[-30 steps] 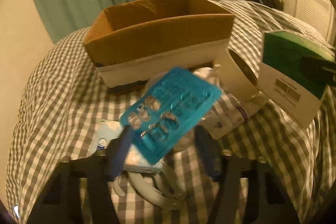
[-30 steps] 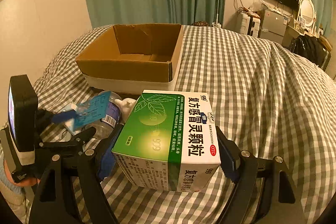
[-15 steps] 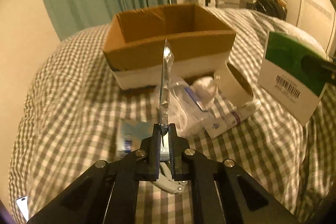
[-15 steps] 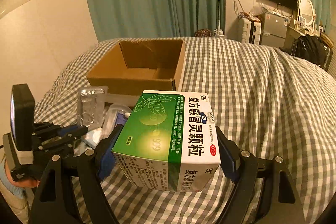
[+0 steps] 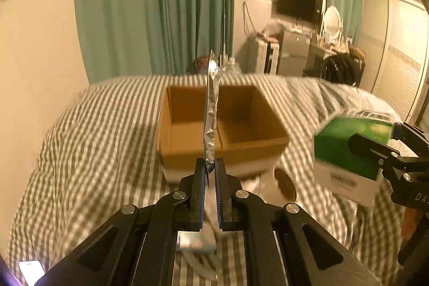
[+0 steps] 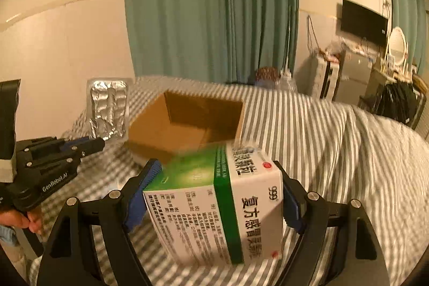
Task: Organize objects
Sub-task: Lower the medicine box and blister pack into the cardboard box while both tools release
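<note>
In the left wrist view, the left gripper (image 5: 210, 169) pinches the bottom edge of a pill sheet (image 5: 211, 109), which stands upright before the open cardboard box (image 5: 222, 149). In the right wrist view, the right gripper (image 6: 214, 195) clamps a medicine box (image 6: 217, 211) between its fingers, near the cardboard box.

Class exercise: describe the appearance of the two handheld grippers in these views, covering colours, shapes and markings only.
Both are black, angular frames studded with silver bolts, each ending in two flat fingers with blue pads. The left gripper carries white "GenRobot.AI" lettering on its side and a dark block with a pale base at its rear, seen from the right wrist. The right gripper shows partial white letters, "DA", in the left wrist view.
</note>
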Tool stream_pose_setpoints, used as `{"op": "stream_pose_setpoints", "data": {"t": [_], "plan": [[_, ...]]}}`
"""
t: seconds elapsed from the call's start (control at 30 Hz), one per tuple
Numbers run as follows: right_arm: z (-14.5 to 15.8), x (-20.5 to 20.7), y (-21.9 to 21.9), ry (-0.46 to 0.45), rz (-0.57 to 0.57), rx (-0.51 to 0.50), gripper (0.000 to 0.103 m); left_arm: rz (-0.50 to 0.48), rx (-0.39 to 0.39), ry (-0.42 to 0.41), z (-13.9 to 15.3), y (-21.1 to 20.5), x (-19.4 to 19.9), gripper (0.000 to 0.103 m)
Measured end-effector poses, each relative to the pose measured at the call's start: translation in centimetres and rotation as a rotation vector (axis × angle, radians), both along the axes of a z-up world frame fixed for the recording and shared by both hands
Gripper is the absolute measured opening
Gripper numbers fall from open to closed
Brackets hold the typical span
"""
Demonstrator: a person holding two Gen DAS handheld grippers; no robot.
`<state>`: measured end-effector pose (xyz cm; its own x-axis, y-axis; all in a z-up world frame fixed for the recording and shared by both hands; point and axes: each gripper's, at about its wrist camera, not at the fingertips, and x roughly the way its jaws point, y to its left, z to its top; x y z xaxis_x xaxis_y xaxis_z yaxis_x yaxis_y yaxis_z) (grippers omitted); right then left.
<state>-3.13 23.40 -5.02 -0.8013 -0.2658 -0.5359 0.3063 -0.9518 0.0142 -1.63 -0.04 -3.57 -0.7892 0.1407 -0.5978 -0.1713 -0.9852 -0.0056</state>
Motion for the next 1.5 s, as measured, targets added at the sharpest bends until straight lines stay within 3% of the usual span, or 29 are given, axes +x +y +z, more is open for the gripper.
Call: {"op": "stream_pose_setpoints", "data": {"t": [0.27, 0.47, 0.63, 0.9, 1.07, 1.17, 1.27, 1.33, 1.47, 1.5], "plan": [[4.6, -4.6, -2.6, 0.096, 0.034, 0.009, 0.078, -0.025, 0.036, 0.079, 3.7, 0.5, -5.2, 0.006], [5.6, -9.9, -4.3, 0.135, 0.022, -0.022, 0.078, -0.017, 0.033, 0.06, 3.0, 0.7, -10.2, 0.006], [3.6, -13.8, -5.8, 0.121, 0.026, -0.034, 0.078, -0.005, 0.022, -0.009, -0.5, 0.7, -13.9, 0.006], [-2.6, -17.8, -6.8, -0.02, 0.022, -0.039, 0.079, -0.028, -0.008, -0.13, -5.6, 1.4, -16.6, 0.007], [-2.8, -18.2, -5.7, -0.056, 0.031, -0.095, 0.084, -0.044, -0.009, -0.165, -6.7, 2.2, -16.8, 0.007], [-1.5, -17.1, -4.9, -0.022, 0.031, -0.12, 0.09, -0.045, -0.016, -0.155, -6.4, 2.7, -16.4, 0.01], [0.1, -15.8, -3.9, 0.017, 0.027, -0.13, 0.091, -0.035, -0.013, -0.14, -5.7, 1.9, -15.2, 0.031], [1.2, -14.9, -3.8, 0.039, 0.031, -0.129, 0.094, -0.007, -0.005, -0.119, -5.2, 1.4, -14.0, 0.065], [3.4, -12.5, -2.8, 0.078, 0.044, -0.122, 0.098, 0.017, 0.03, -0.082, -3.8, 0.2, -12.2, 0.071], [3.9, -11.9, -2.1, 0.09, 0.043, -0.127, 0.101, 0.031, 0.03, -0.075, -3.4, 0.2, -12.0, 0.076]]}}
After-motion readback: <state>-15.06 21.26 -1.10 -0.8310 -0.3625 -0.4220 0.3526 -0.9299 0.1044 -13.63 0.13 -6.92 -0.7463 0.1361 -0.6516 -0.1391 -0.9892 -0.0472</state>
